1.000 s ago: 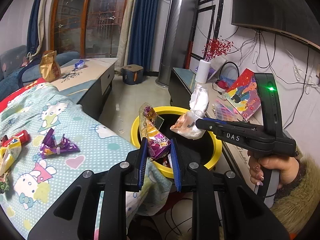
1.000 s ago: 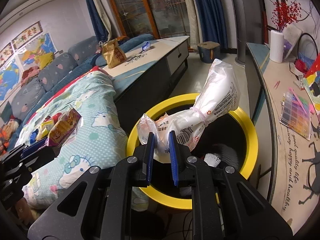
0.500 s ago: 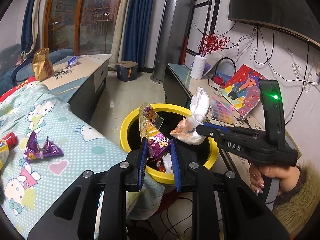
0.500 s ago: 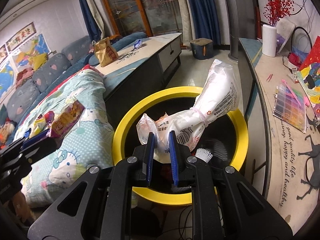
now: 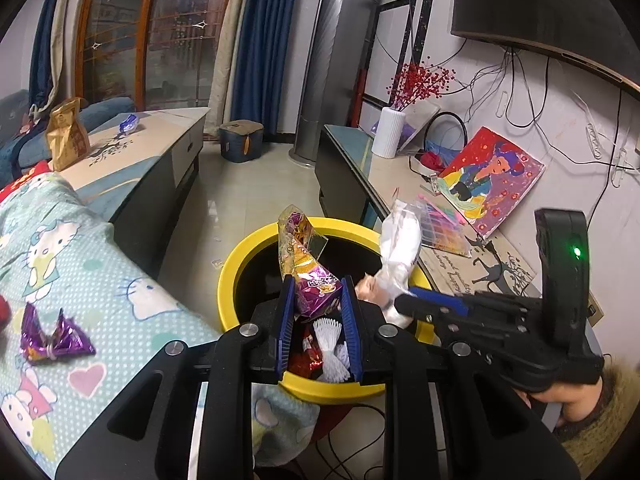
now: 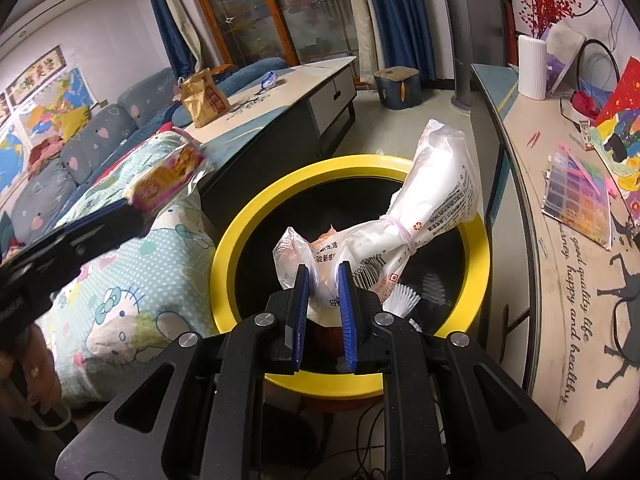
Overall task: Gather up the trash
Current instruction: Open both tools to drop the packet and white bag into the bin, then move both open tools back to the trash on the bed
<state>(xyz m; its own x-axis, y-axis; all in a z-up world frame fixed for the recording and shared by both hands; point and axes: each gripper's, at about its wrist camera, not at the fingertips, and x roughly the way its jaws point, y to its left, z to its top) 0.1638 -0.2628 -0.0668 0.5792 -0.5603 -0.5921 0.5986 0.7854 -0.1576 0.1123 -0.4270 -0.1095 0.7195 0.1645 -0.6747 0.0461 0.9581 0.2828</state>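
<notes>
- the left gripper is pinching a purple snack wrapper between its jaws, holding it over the yellow-rimmed bin just beyond them, likely for dropping.
- the right gripper is clamping a knotted white plastic bag, crinkled and printed, rising ahead of its jaws above the bin.

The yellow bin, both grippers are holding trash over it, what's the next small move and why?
Probably open both and let go. The left gripper pinches the purple snack wrapper and the right gripper the white plastic bag, both above the yellow bin, so they should fall inside.
</notes>
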